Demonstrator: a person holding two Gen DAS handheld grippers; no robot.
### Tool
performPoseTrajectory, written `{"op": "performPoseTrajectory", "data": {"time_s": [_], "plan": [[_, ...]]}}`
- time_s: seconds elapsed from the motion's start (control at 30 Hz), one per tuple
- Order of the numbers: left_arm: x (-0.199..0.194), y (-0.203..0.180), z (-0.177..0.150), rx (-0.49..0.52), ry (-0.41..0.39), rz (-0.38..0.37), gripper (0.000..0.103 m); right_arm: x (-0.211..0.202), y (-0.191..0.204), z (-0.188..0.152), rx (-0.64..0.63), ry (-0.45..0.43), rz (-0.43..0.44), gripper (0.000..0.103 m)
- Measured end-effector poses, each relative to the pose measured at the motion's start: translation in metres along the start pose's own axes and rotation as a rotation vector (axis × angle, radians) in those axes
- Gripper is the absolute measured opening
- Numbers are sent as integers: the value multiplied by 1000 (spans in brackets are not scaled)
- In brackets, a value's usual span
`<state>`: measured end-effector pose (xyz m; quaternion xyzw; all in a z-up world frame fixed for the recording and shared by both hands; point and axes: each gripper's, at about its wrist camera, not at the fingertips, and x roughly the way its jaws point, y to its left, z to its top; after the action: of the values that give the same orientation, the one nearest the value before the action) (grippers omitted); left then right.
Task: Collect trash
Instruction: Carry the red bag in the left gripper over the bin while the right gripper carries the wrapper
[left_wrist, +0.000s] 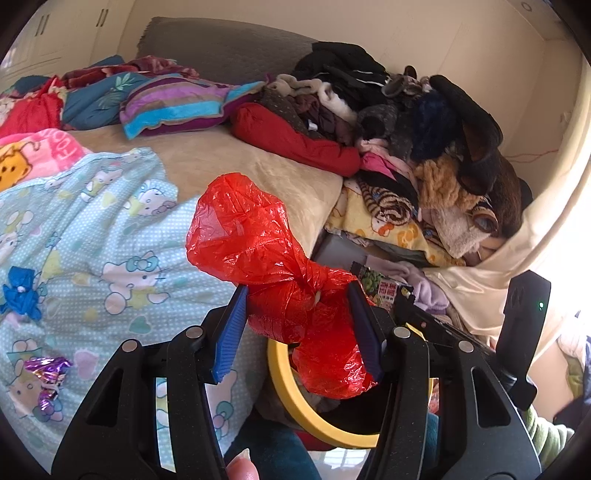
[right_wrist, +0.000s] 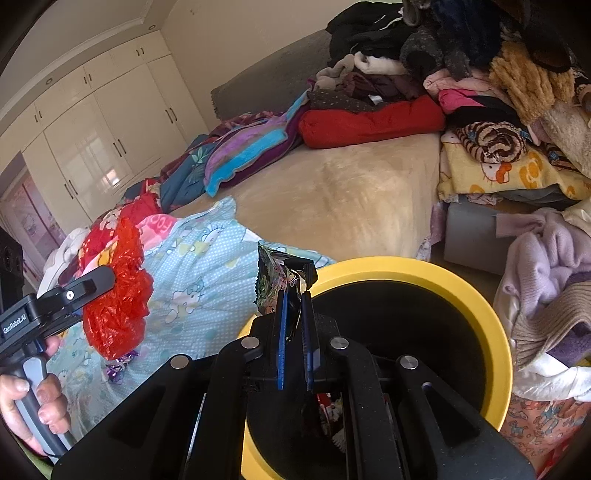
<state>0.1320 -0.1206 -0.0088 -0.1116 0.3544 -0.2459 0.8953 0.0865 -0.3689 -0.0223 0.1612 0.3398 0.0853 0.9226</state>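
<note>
My left gripper (left_wrist: 297, 299) is shut on a crumpled red plastic bag (left_wrist: 258, 251), held above the bed edge and over the yellow-rimmed bin (left_wrist: 291, 398). The bag also shows at the left of the right wrist view (right_wrist: 118, 302). My right gripper (right_wrist: 293, 295) is shut on a dark printed snack wrapper (right_wrist: 280, 280), held over the near rim of the yellow bin (right_wrist: 461, 291), which has some trash inside. The same wrapper shows in the left wrist view (left_wrist: 384, 288). A purple foil wrapper (left_wrist: 46, 373) and a blue scrap (left_wrist: 20, 291) lie on the light-blue quilt (left_wrist: 92, 240).
A beige bed sheet (left_wrist: 240, 162) lies behind the quilt. A big pile of clothes (left_wrist: 406, 129) covers the right side. A red pillow (right_wrist: 369, 122) and striped blanket (right_wrist: 243, 155) lie at the back. White wardrobes (right_wrist: 92, 129) stand at far left.
</note>
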Motion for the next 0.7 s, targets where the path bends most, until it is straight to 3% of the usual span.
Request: {"op": "performPoseTrajectory", "data": {"time_s": [0.7], "plan": [[34,-56,-31,131,116,-65,46,-13,-56,-8,70,15,-89,8]]}}
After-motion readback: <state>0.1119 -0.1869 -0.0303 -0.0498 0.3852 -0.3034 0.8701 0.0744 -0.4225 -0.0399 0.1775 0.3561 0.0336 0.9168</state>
